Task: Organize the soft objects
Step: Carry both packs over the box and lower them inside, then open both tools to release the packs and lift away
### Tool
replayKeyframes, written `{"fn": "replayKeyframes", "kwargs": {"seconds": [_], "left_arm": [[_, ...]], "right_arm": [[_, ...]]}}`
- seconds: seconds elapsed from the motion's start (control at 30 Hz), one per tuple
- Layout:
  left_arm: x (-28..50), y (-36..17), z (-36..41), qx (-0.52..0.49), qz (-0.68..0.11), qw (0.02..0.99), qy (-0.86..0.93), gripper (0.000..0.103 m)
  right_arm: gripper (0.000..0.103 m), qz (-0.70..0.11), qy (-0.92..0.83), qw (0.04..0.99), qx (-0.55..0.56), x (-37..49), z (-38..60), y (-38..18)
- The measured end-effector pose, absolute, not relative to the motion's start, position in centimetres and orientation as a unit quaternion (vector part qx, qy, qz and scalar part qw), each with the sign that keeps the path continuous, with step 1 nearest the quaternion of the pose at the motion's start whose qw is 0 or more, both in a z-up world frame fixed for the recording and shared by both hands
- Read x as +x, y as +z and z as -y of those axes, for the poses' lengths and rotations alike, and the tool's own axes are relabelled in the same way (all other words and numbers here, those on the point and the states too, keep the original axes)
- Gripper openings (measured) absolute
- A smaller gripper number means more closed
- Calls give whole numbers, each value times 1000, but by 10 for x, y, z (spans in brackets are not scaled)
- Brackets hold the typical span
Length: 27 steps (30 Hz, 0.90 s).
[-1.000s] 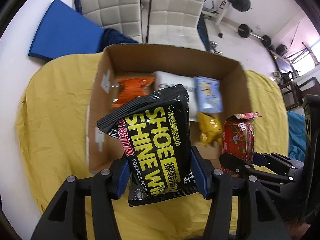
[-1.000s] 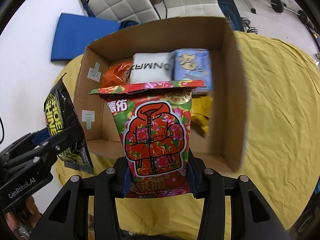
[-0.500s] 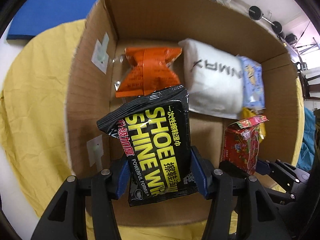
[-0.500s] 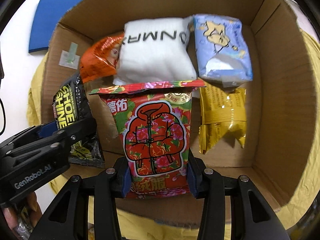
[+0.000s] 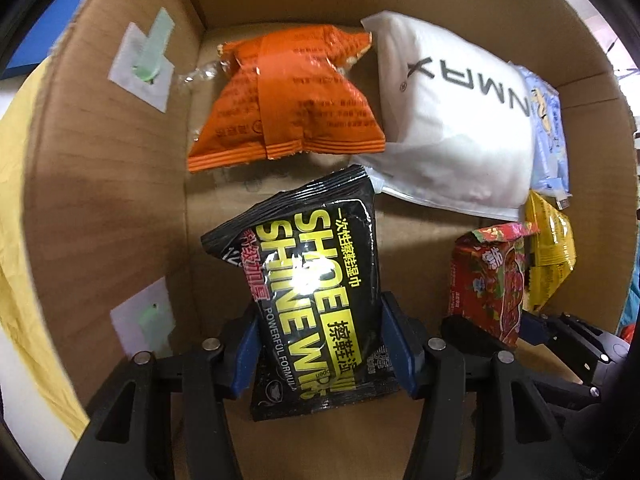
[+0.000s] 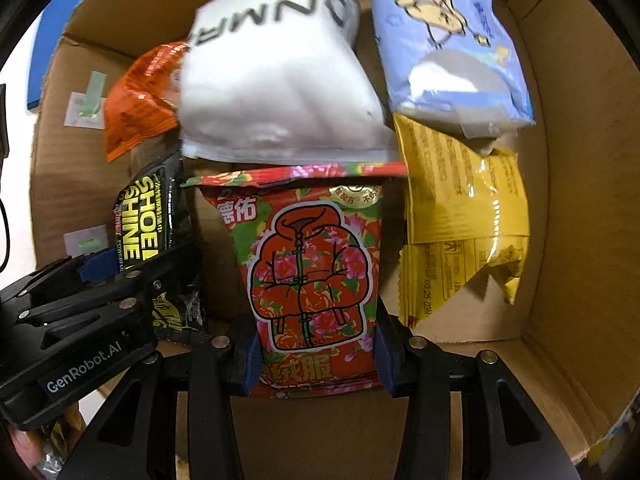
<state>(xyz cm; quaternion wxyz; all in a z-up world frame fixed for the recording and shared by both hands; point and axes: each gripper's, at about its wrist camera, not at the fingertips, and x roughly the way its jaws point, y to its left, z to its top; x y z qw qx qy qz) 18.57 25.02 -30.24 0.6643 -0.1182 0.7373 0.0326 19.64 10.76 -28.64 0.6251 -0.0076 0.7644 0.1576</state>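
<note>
My left gripper [image 5: 320, 352] is shut on a black shoe-shine wipes pack [image 5: 316, 280] and holds it inside the cardboard box [image 5: 100, 200], near the left wall. My right gripper [image 6: 316, 356] is shut on a red floral pack [image 6: 312, 272] and holds it inside the box, to the right of the black pack [image 6: 148, 232]. The red pack also shows in the left wrist view [image 5: 492, 280]. On the box floor lie an orange pouch [image 5: 288, 100], a white pack [image 5: 452, 120], a blue pack [image 6: 448, 48] and a yellow pouch [image 6: 460, 220].
The box walls [image 6: 572, 240] surround both grippers. A yellow cloth [image 5: 16, 208] lies under the box. A blue mat [image 6: 48, 56] shows beyond the left wall. Bare cardboard floor [image 5: 416, 264] shows between the two held packs.
Both grippers have moved forward and down into the box with their packs. The box contents now fill the views.
</note>
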Motion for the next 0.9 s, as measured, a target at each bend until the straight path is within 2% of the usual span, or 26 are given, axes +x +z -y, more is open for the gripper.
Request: {"fn": "replayKeyframes", "kwargs": {"seconds": [0.33, 0.5, 0.63, 0.7, 0.77, 0.87, 0.9], "left_arm": [[190, -310, -262, -124, -744, 656, 30, 54], [194, -299, -260, -129, -744, 654, 35, 54], [192, -285, -262, -128, -739, 660, 44, 54], [189, -275, -264, -125, -734, 666, 50, 55], [188, -265, -264, -127, -727, 673, 54, 59], [184, -248, -267, -135, -713, 686, 55, 65], [182, -241, -267, -137, -707, 691, 56, 70]], "right_arm": [[50, -760, 150, 632, -25, 200, -117, -293], [60, -759, 148, 634, -29, 201, -119, -293], [63, -756, 149, 637, -37, 206, -118, -283], [69, -750, 148, 643, -42, 207, -115, -272], [72, -740, 146, 655, -51, 209, -114, -262], [88, -728, 145, 668, -58, 206, -112, -245], [92, -721, 144, 675, -61, 207, -110, -238]]}}
